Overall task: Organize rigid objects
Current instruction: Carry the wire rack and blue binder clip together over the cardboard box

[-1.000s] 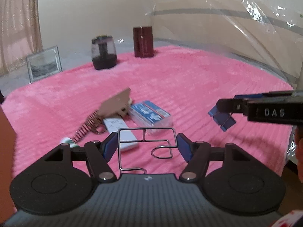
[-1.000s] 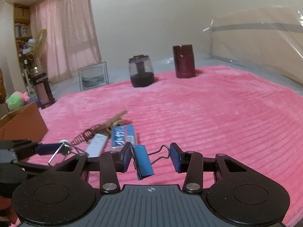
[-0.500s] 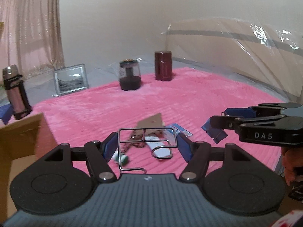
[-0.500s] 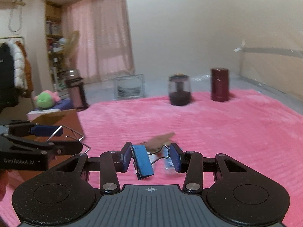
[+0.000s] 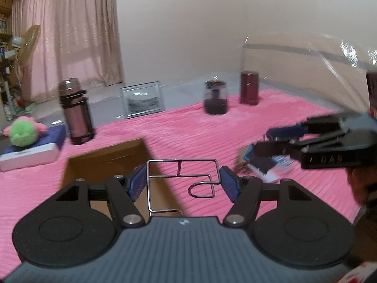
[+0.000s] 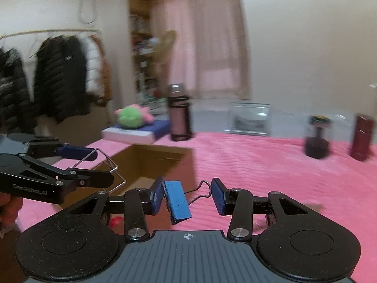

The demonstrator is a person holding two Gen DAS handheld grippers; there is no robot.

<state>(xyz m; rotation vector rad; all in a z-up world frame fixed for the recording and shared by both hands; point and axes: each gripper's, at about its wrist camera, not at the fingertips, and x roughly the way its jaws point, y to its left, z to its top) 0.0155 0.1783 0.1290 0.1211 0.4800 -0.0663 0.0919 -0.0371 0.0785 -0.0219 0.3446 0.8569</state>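
Carrying stuff boxward: left claw [image 5: 181, 181] clamped on wire rack [image 5: 182, 182], right claw [image 6: 187, 197] pinching blue binder clip [image 6: 178, 202]. Best centering over cardboard box [image 6: 150, 162] ahead-left before letting go.

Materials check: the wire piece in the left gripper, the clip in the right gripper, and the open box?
Wire frame: bare metal rod, thin, bright and shiny along its bends.
Binder clip: body matte blue, probably painted metal; handles thin silvery wire.
Box: looks like plain cardboard, dull brown with thin flat walls, open on top.
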